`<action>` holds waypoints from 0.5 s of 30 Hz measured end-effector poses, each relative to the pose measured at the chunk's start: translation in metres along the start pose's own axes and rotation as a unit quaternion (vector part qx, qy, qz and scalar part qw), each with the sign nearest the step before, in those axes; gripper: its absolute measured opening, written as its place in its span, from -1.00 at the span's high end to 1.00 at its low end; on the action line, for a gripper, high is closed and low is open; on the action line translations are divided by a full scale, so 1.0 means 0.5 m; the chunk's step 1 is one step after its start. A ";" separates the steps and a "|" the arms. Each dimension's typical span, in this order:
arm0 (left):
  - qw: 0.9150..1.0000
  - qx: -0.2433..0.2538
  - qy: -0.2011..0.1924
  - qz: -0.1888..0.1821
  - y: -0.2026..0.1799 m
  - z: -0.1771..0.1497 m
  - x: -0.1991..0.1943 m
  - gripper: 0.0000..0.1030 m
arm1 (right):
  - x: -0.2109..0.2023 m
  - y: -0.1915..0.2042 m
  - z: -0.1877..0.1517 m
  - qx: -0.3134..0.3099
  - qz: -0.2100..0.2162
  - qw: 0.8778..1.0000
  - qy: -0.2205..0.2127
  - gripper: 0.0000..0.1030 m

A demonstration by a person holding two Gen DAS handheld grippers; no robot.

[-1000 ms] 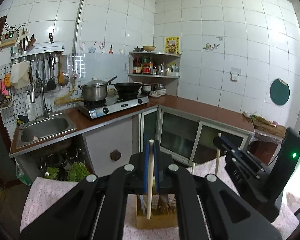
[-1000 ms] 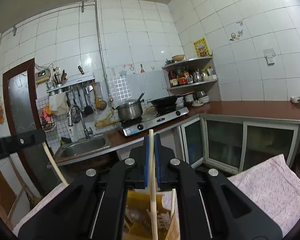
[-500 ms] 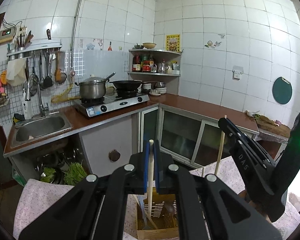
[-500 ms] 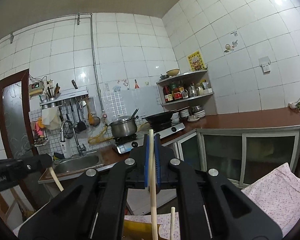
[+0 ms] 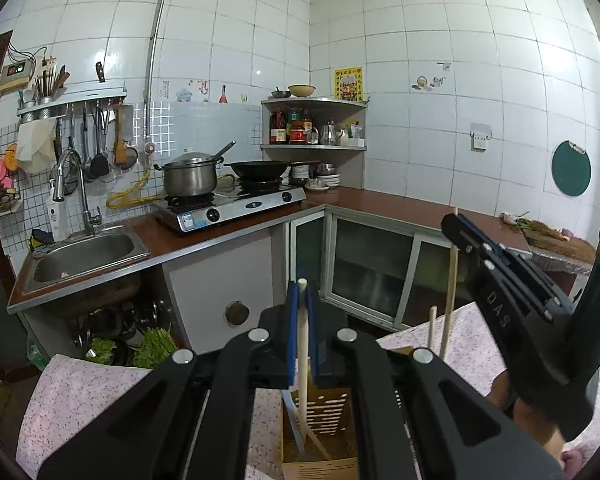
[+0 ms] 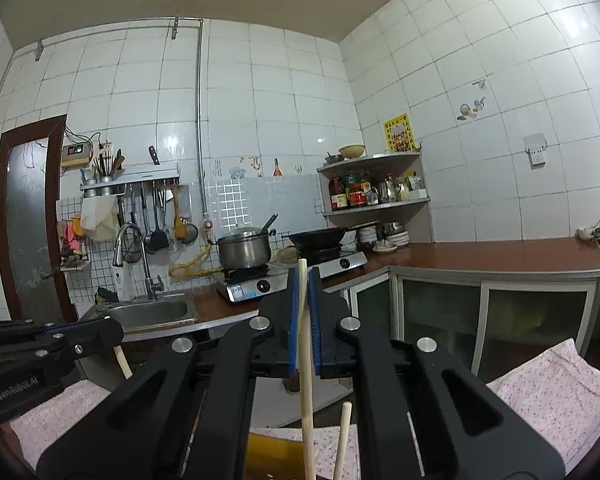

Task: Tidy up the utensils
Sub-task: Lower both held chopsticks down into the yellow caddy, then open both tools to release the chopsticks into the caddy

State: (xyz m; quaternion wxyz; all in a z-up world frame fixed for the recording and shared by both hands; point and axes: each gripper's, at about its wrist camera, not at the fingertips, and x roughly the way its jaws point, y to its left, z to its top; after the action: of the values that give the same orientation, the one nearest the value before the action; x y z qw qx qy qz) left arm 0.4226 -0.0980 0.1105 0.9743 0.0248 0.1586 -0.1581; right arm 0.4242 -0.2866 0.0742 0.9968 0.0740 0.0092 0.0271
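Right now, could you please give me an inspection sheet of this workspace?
Surface: table under a pink floral cloth.
Job's things: yellow slotted utensil holder on the cloth, with a loose chopstick standing in it; one chopstick upright above it, another chopstick held beside.
Clutter: nothing seen on the cloth.
Grippers: left gripper and right gripper, jaws each shut on a chopstick.
Cables: wires by the wall meter.
Surroundings: sink, stove with pot and wok, corner shelf.
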 end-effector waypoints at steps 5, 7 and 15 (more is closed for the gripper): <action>1.000 0.014 -0.007 0.011 -0.005 -0.033 0.014 0.89 | 0.005 -0.013 -0.024 0.009 0.005 1.000 0.010 0.88; 1.000 0.014 -0.007 0.011 -0.005 -0.041 0.017 0.89 | 0.005 -0.016 -0.031 0.010 0.006 1.000 0.013 0.88; 1.000 0.011 0.001 0.012 -0.004 -0.077 0.034 0.89 | -0.005 -0.010 -0.052 0.009 0.018 1.000 0.014 0.88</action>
State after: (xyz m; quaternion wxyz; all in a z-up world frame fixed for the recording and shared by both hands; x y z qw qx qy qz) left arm 0.4257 -0.1015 0.0688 0.9757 0.0373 0.1575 -0.1478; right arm 0.4214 -0.2880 0.0476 0.9953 0.0824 0.0223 0.0463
